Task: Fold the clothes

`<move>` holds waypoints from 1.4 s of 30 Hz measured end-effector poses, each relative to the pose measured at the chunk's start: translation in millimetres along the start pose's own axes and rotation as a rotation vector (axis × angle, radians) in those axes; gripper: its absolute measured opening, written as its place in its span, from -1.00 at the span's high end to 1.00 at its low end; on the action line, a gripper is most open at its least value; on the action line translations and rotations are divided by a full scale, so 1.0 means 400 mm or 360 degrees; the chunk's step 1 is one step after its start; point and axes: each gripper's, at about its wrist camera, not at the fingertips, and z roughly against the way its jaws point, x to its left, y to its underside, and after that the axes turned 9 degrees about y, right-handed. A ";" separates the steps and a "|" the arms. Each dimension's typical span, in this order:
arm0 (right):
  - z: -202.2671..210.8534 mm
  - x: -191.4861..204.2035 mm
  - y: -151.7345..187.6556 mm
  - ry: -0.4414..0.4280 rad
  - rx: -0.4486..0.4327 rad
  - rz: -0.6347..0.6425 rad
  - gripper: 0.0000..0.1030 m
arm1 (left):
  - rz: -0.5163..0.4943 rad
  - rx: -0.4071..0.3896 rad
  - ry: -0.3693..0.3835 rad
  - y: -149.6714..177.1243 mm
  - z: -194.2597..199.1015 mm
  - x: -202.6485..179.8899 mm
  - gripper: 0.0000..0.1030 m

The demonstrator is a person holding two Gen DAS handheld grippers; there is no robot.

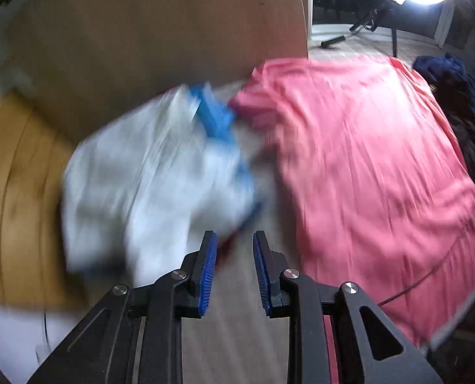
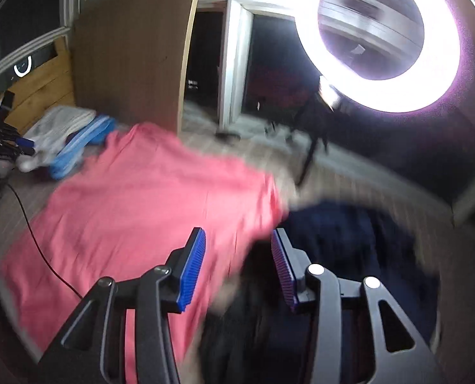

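A pink shirt [image 1: 365, 166] lies spread flat on the floor; it also shows in the right wrist view [image 2: 147, 211]. A pile of white and blue folded clothes [image 1: 151, 185] lies to its left, also seen in the right wrist view [image 2: 67, 140]. A dark navy heap of clothes [image 2: 349, 249] lies at the pink shirt's right edge, also in the left wrist view [image 1: 455, 92]. My left gripper [image 1: 234, 240] is open and empty, above the bare floor between the white pile and the pink shirt. My right gripper [image 2: 238, 236] is open and empty, above the pink shirt's right edge.
A wooden wardrobe panel [image 1: 160, 38] stands behind the clothes. A lit ring light [image 2: 378, 41] on a tripod stands at the far right. A thin dark cable [image 2: 35, 233] runs over the pink shirt's near corner. A wooden headboard [image 2: 42, 92] is at far left.
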 end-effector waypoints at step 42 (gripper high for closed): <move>0.105 0.299 0.659 -0.0206 0.0417 -0.0224 0.04 | 0.0366 0.0098 0.0389 0.479 -0.108 -0.228 0.95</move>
